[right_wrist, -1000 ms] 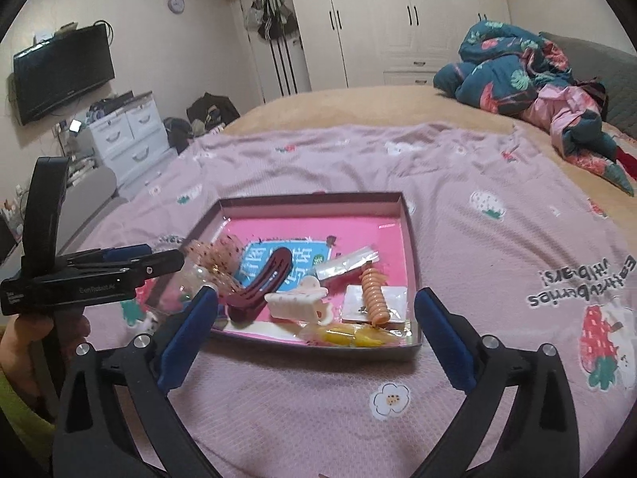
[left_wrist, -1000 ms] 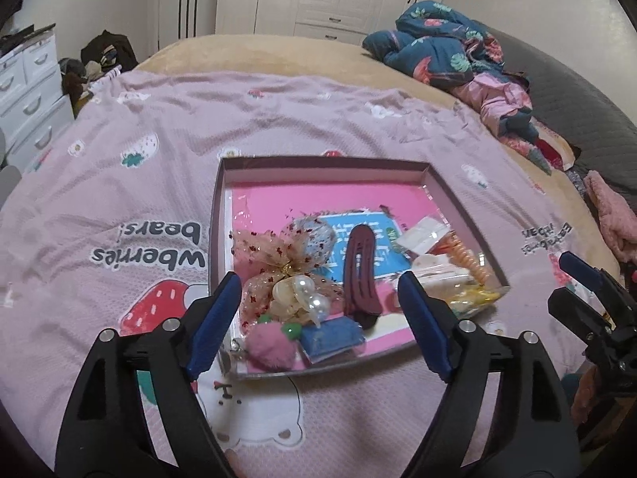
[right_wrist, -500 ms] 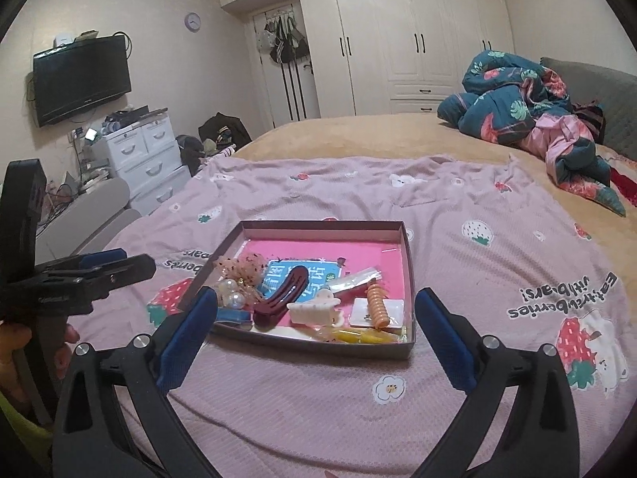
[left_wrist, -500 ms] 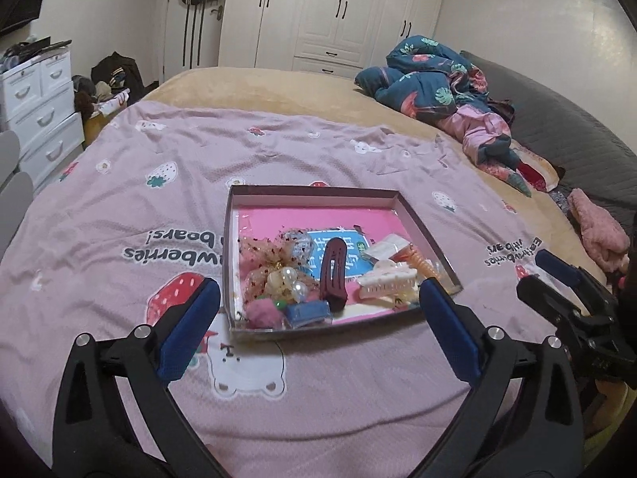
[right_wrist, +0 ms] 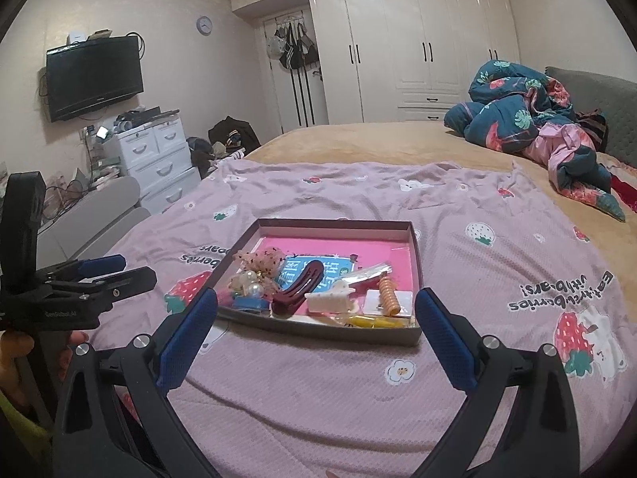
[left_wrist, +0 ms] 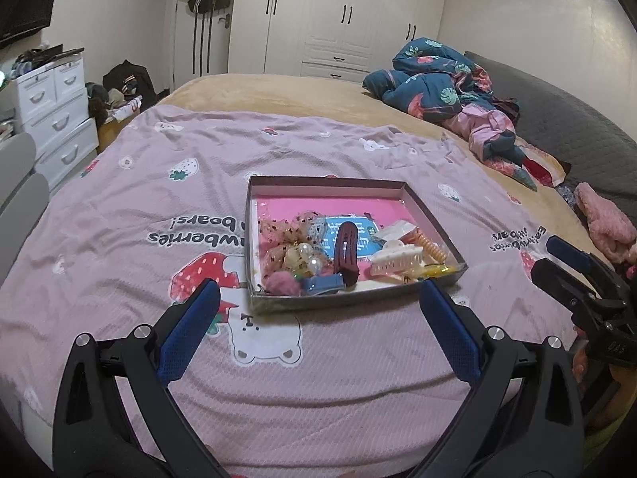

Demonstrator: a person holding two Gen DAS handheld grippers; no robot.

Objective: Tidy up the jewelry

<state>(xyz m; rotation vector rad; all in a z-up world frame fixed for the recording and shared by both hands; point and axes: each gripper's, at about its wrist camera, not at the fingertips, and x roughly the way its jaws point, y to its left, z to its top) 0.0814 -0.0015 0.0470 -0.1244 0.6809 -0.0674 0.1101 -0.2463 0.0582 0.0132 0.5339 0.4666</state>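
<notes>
A shallow box tray (left_wrist: 330, 182) with a pink lining lies on the bedspread. It holds a dark red hair clip (left_wrist: 346, 251), a white claw clip (left_wrist: 396, 265), an orange spiral hair tie (left_wrist: 432, 247), a lace bow with pearls (left_wrist: 294, 239), a pink pompom (left_wrist: 282, 283) and a small blue piece (left_wrist: 322, 283). My left gripper (left_wrist: 317, 291) hovers before the tray's near wall, open wide and empty. My right gripper (right_wrist: 315, 299) is also open and empty, in front of the tray (right_wrist: 334, 223). Each gripper shows in the other's view: the right gripper (left_wrist: 573, 267) and the left gripper (right_wrist: 115, 273).
A pink strawberry-print bedspread (left_wrist: 119, 207) covers the bed. Crumpled blue and pink bedding (left_wrist: 450, 91) lies at the back right, and a fluffy pink item (left_wrist: 605, 223) at the right edge. White drawers (right_wrist: 159, 159), a wall TV (right_wrist: 93, 75) and wardrobes (right_wrist: 418, 47) stand beyond.
Both grippers have drawn back and upward from the tray, which now looks smaller and farther. The left jaws have spread wider. The tray's contents have not moved.
</notes>
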